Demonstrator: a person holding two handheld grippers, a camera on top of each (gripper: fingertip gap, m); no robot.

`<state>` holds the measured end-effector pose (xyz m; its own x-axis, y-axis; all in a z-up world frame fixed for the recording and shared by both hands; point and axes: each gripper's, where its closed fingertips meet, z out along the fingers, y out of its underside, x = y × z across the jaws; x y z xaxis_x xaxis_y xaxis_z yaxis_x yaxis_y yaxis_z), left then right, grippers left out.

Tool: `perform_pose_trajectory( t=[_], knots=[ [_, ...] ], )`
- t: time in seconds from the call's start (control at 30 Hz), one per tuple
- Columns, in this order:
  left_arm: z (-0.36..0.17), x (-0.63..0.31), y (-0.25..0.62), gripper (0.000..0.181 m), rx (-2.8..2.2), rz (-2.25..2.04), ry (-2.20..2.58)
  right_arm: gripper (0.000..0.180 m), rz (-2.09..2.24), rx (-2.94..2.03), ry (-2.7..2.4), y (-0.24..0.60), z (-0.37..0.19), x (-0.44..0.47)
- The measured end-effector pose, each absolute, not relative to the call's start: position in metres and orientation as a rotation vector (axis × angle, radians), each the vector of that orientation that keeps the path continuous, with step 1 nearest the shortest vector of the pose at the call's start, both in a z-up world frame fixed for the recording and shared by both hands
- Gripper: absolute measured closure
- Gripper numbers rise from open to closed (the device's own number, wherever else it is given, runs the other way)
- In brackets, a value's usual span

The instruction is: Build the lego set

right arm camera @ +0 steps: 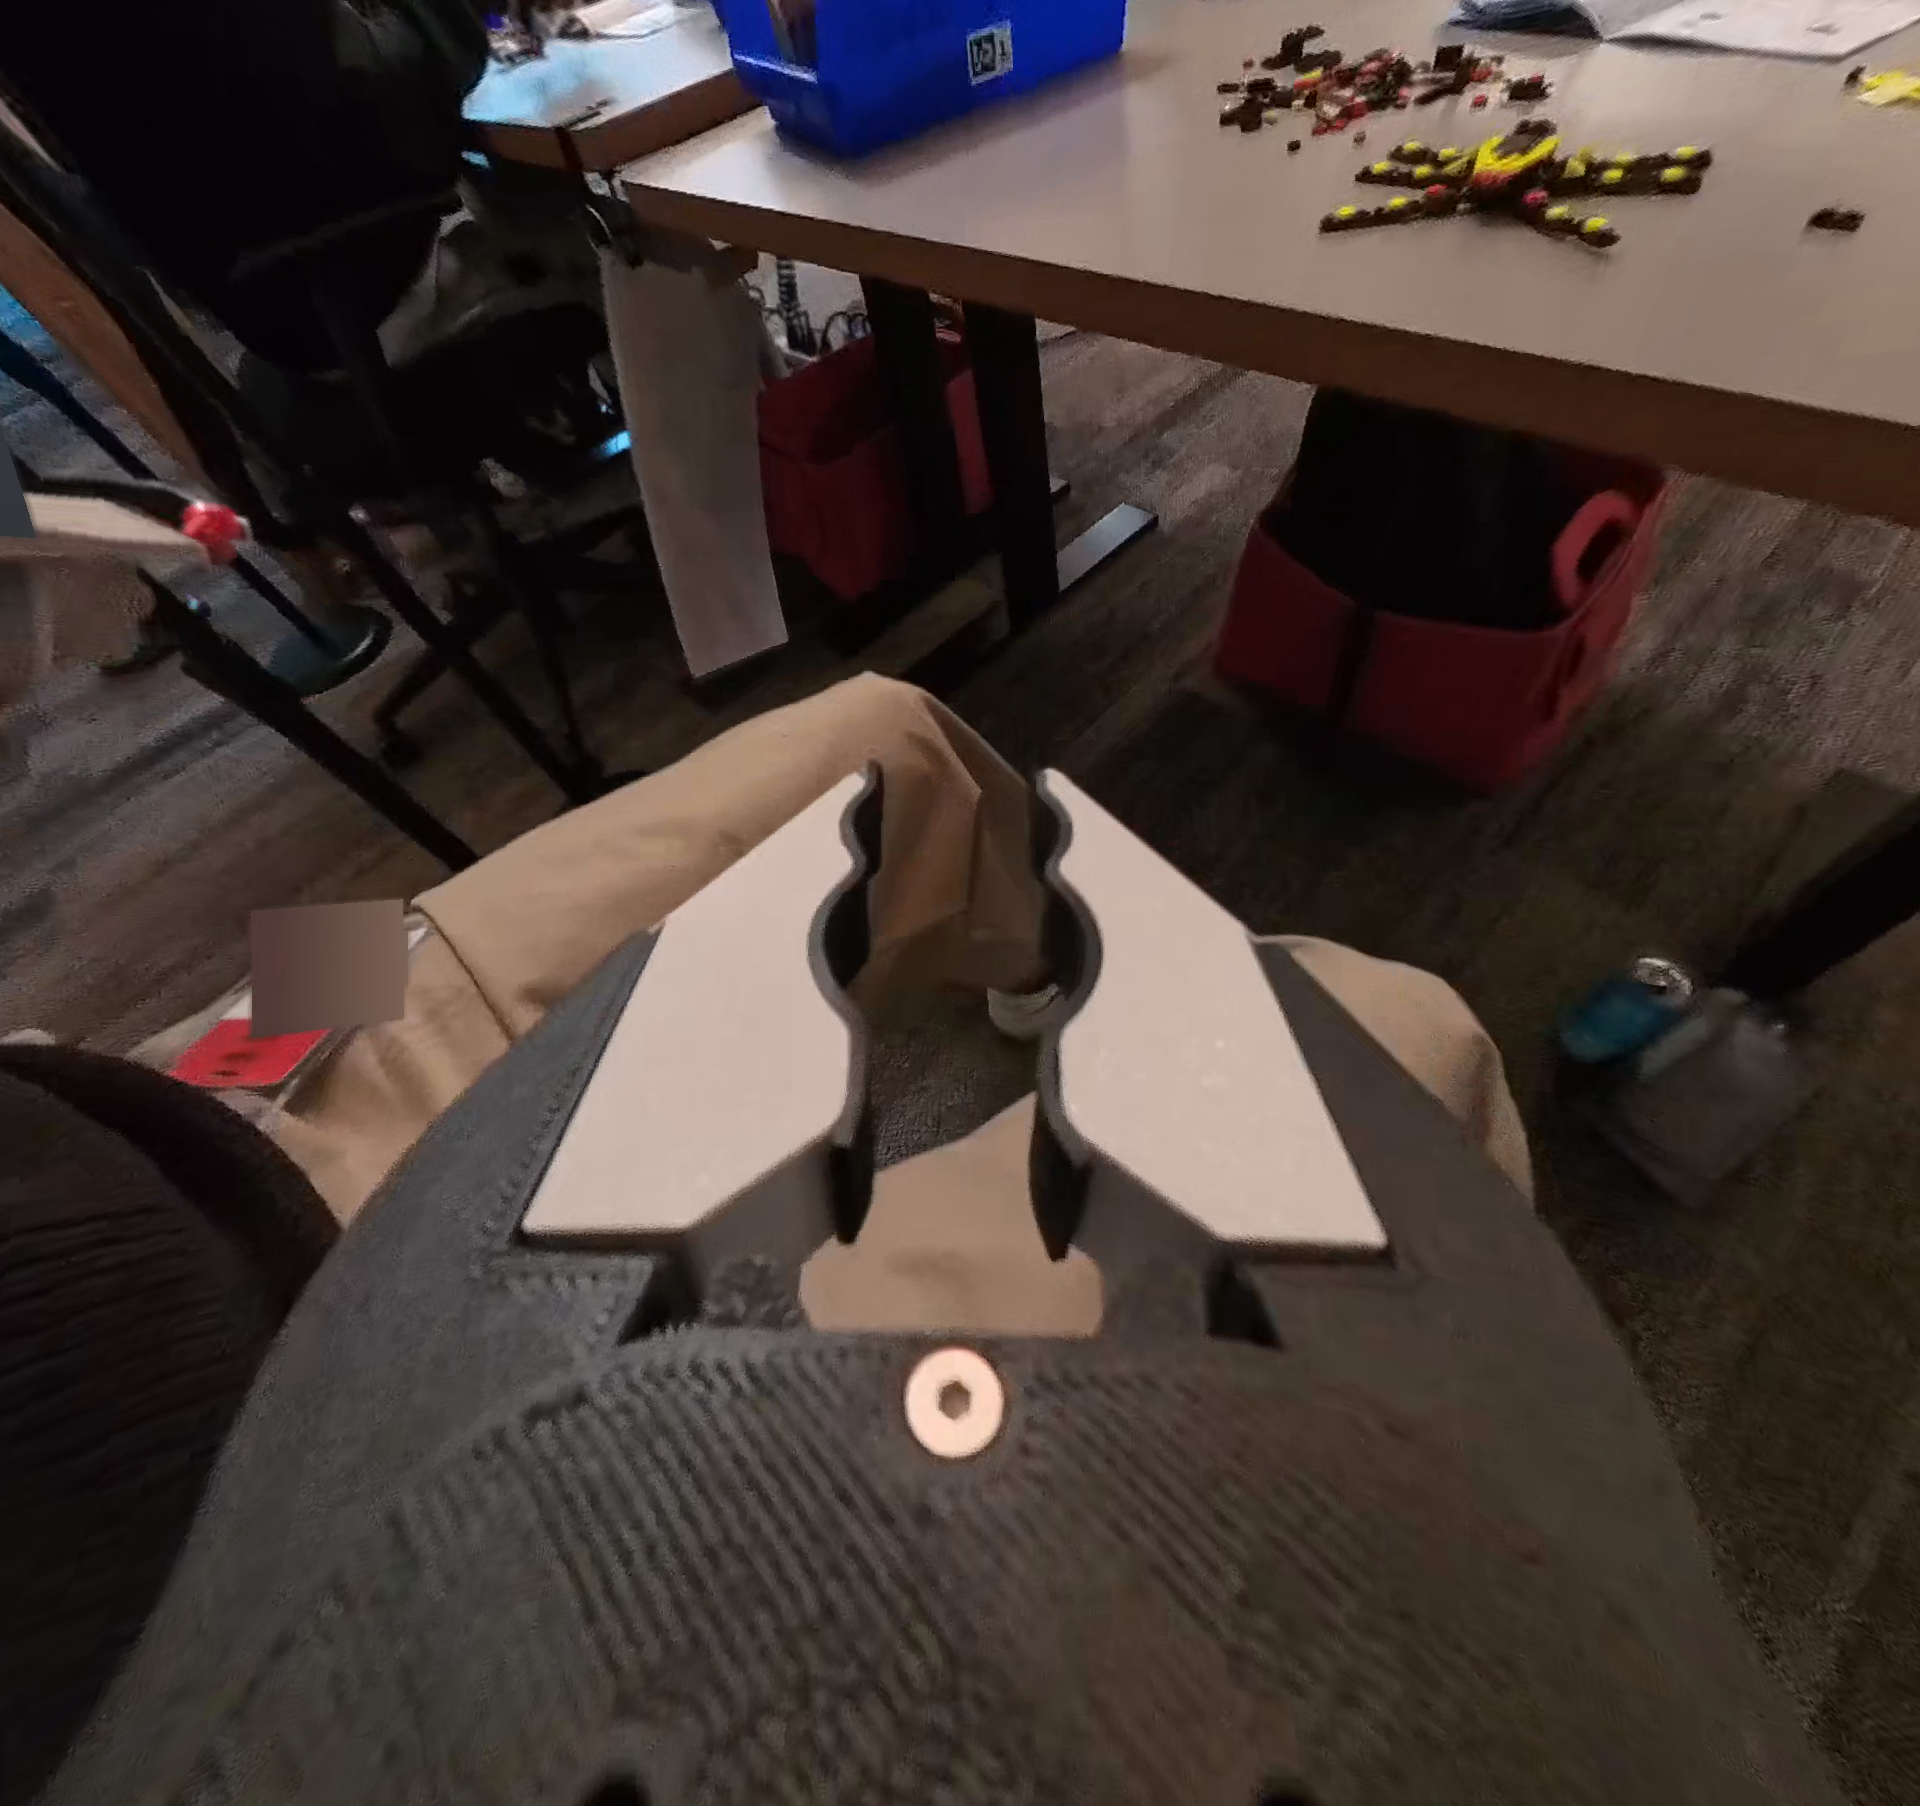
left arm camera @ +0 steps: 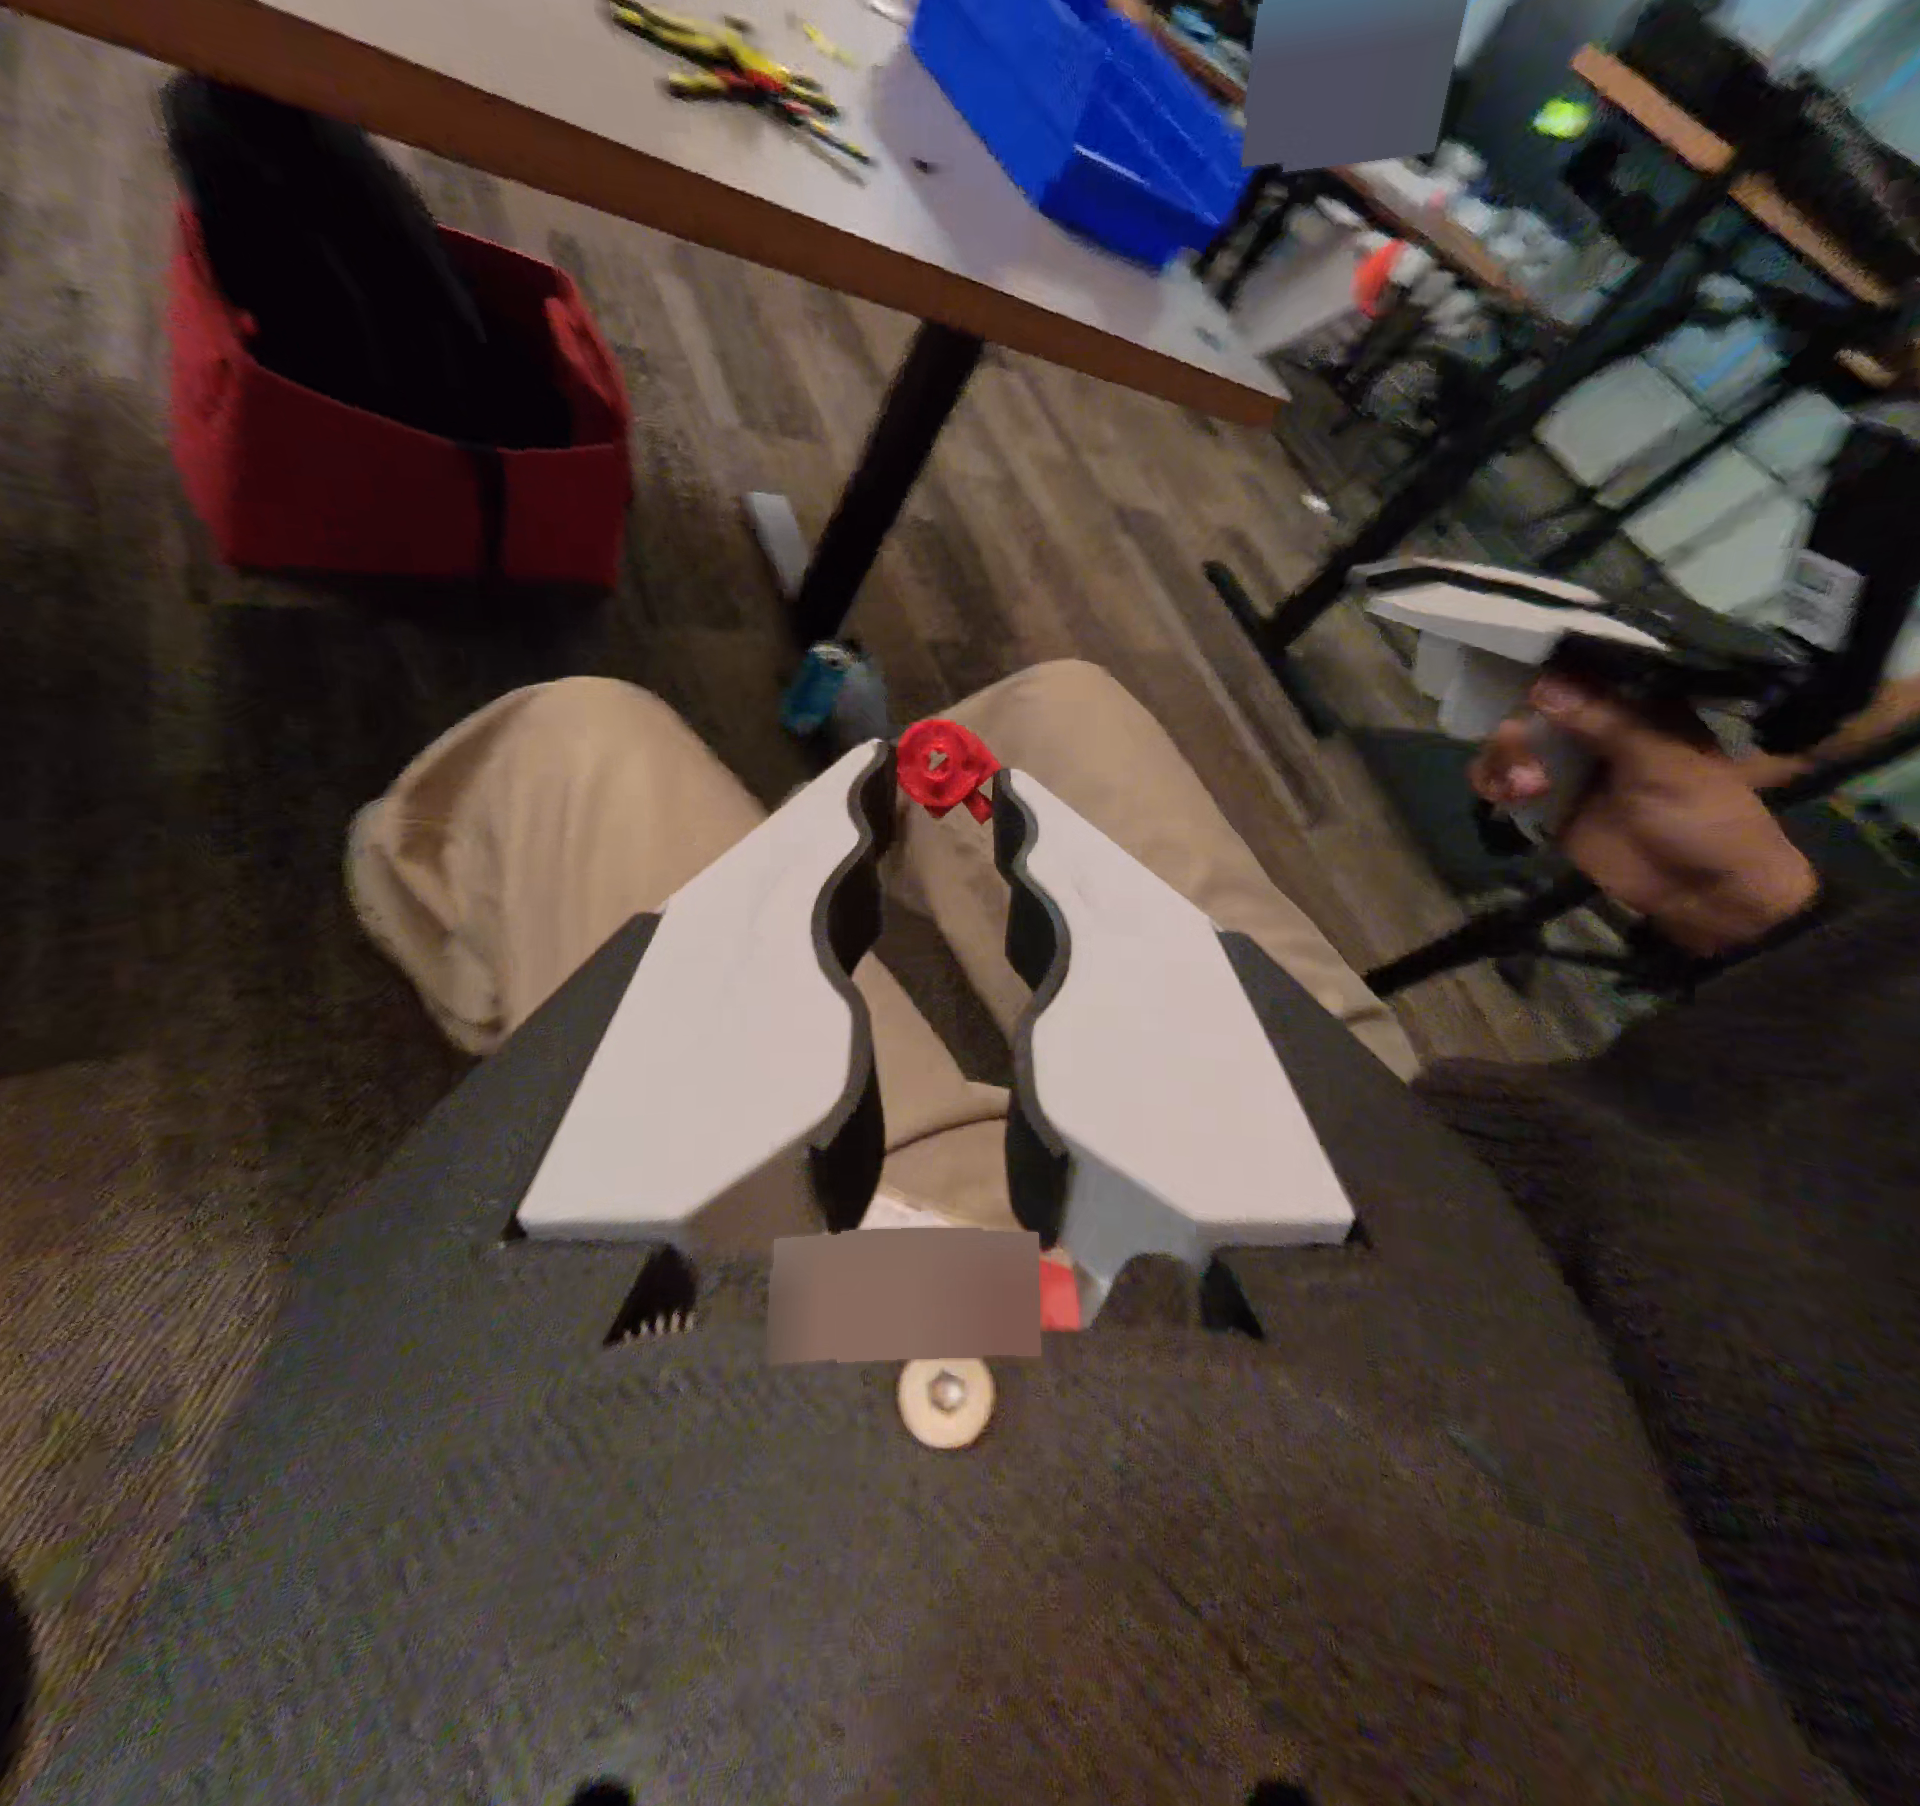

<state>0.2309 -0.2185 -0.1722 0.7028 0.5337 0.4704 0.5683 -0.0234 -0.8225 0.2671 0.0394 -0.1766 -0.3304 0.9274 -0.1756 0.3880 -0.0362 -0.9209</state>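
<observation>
My left gripper point(left arm camera: 943, 782) is shut on a small round red lego piece point(left arm camera: 940, 764) at its fingertips, held low over the person's tan-trousered knees, away from the table. The same piece shows far left in the right wrist view point(right arm camera: 211, 528). My right gripper point(right arm camera: 956, 790) is open and empty, also over the knees; it shows at the right of the left wrist view point(left arm camera: 1496, 613), held by a hand. The black, yellow and red lego model point(right arm camera: 1507, 182) lies on the table point(right arm camera: 1039, 177) with a pile of loose pieces point(right arm camera: 1371, 83) behind it.
A blue bin point(right arm camera: 914, 11) stands on the table's left end. Papers point(right arm camera: 1714, 0) lie at the far right. A red fabric bin point(right arm camera: 1444, 613) sits under the table, a can point(right arm camera: 1631, 1008) on the carpet. Another person sits at the left point(right arm camera: 208, 42). The grippers' ends are close to 25 cm from one another.
</observation>
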Motion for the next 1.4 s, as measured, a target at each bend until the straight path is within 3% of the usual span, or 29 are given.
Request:
perform_pose_trajectory(
  t=[0.1, 0.2, 0.3, 0.53, 0.73, 1.1, 1.4],
  knots=[
    [-0.193, 0.218, -0.202, 0.164, -1.754, -0.09, -0.839, 0.158, 1.397, -1.363, -1.7, 0.052, -0.158, 0.229],
    [-0.168, 0.196, -0.199, 0.165, -1.685, -0.043, -0.785, 0.166, 1.325, -1.253, -1.643, 0.063, -0.137, 0.2],
    [-0.142, 0.17, -0.181, 0.165, -1.612, -0.067, -0.729, 0.163, 1.249, -1.146, -1.684, 0.066, -0.129, 0.179],
    [-0.122, 0.098, -0.076, 0.165, -1.632, -0.112, -0.554, 0.164, 1.277, -1.061, -1.548, 0.122, -0.083, 0.12],
    [-0.141, 0.048, -0.021, 0.165, -1.742, -0.054, -0.501, 0.156, 1.187, -1.169, -1.532, 0.144, -0.089, 0.088],
    [-0.158, 0.031, -0.083, 0.166, -1.673, -0.181, -0.827, 0.153, 1.303, -1.444, -1.584, 0.14, -0.146, 0.096],
    [-0.159, -0.042, -0.034, 0.166, -1.706, -0.173, -0.735, 0.156, 1.459, -1.499, -1.638, 0.162, -0.175, -0.004]
  ],
)
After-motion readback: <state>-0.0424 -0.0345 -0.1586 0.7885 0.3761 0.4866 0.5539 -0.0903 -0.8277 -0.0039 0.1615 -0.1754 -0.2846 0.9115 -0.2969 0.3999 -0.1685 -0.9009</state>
